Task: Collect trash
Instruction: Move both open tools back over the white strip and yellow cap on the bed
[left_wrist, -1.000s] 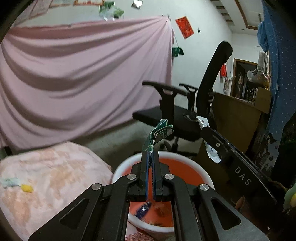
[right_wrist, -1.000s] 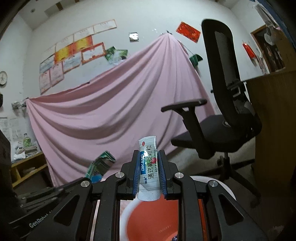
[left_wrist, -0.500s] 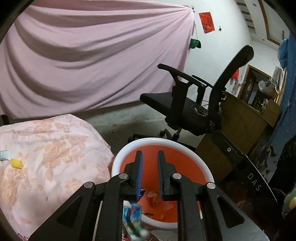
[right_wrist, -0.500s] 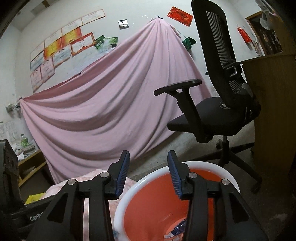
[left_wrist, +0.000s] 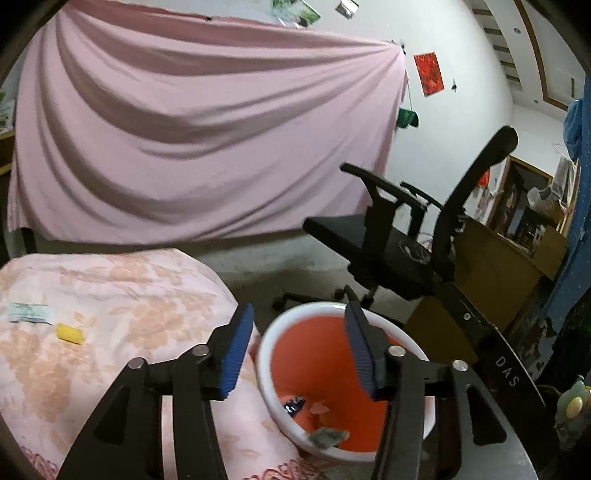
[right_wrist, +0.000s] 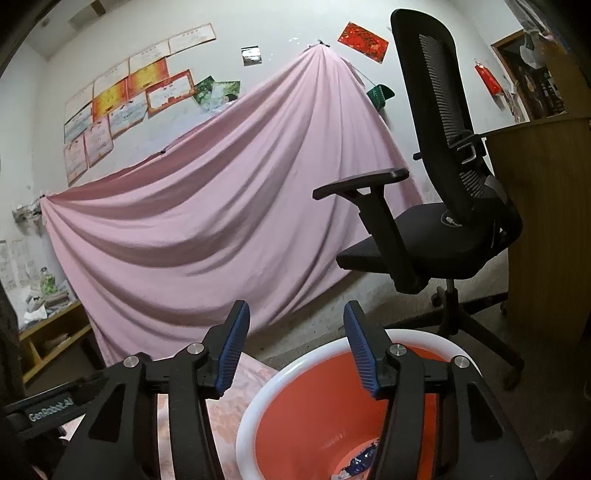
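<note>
The left gripper (left_wrist: 297, 347) hangs over the near edge of the bin (left_wrist: 273, 332), its jaws opening with nothing between them; its 2 blue pads (left_wrist: 234, 354) frame the bin's orange inside. The bin has a white rim and sits on the floor, touching the flowered pink blanket (left_wrist: 110, 314) on its left. In the bottom of the bin lie several bits of trash: a dark blue wrapper (left_wrist: 293, 404), a pale pink scrap (left_wrist: 319, 408) and a greenish packet (left_wrist: 327, 437). On the blanket, well apart from the bin, lie a yellow piece (left_wrist: 69, 333) and, just beside it, a pale printed packet (left_wrist: 29, 313). The right gripper (right_wrist: 295, 350) is also over the bin (right_wrist: 258, 406), nearly level, its jaws opening and bare too; a blue wrapper (right_wrist: 360, 461) shows deep in the bin below it. Behind the bin stand a black office chair (right_wrist: 443, 229) and a pink sheet (right_wrist: 207, 221) hung on the wall, with a brown desk (right_wrist: 546, 221) at the right.
</note>
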